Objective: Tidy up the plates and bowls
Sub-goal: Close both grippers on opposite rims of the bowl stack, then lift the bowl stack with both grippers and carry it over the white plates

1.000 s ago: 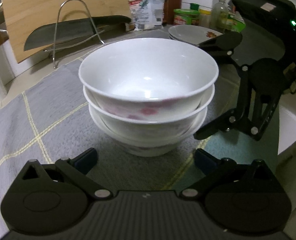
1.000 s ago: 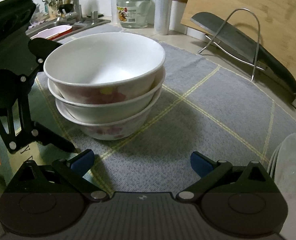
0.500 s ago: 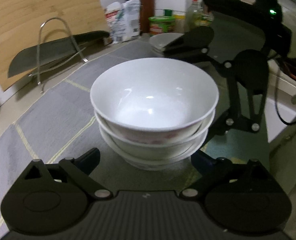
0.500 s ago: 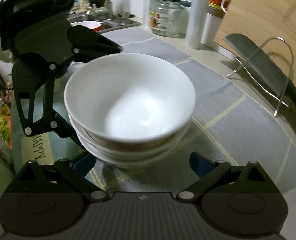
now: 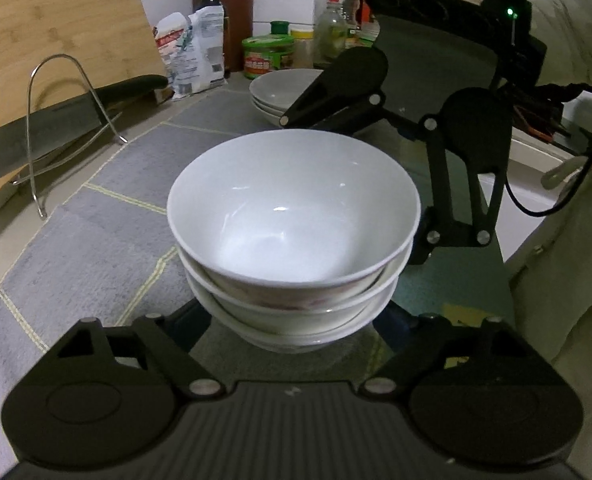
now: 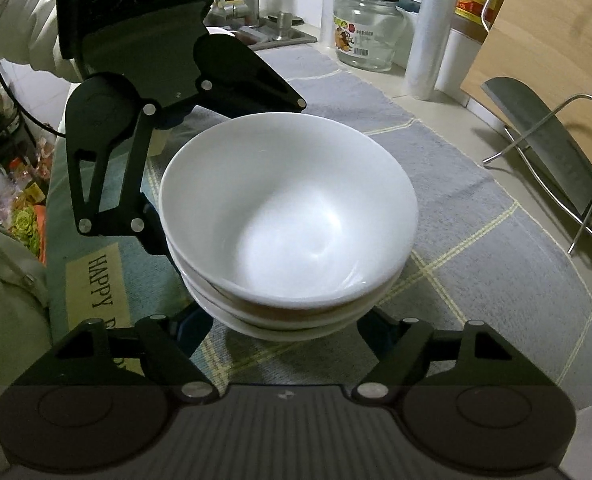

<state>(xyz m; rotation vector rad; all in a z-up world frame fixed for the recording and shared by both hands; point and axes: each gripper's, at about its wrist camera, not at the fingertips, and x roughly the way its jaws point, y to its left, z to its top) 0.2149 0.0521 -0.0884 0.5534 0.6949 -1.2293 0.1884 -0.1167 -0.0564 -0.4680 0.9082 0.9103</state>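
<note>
1. stack of bowls: three white bowls nested, upright, on the grey mat with yellow grid lines; faint red pattern on the outside of the lower bowls; top bowl empty
2. left gripper: jaws closing, one finger on each side of the bottom of the stack; fingertips hidden under the bowls, so cannot tell whether the pads already press on it; seen from the right wrist view it comes in from the far-left side of the stack
3. right gripper: jaws closing too, stack between the fingers at its base; contact is hidden by the bowl walls, cannot tell; in the left wrist view it sits at the right side of the stack, one finger above the far rim, one low beside the bottom bowl
4. second pile, stacked plates: white, behind the bowls near the back of the counter, partly hidden by the right gripper's upper finger; well apart from the bowl stack
5. wire rack left of the mat, holding a cleaver; wooden cutting board leaning behind it
6. back of counter: green-lidded tub, white bag, dark bottle; right wrist view shows a glass jar and a white column beyond the mat
7. pale sleeve behind the right gripper
</note>
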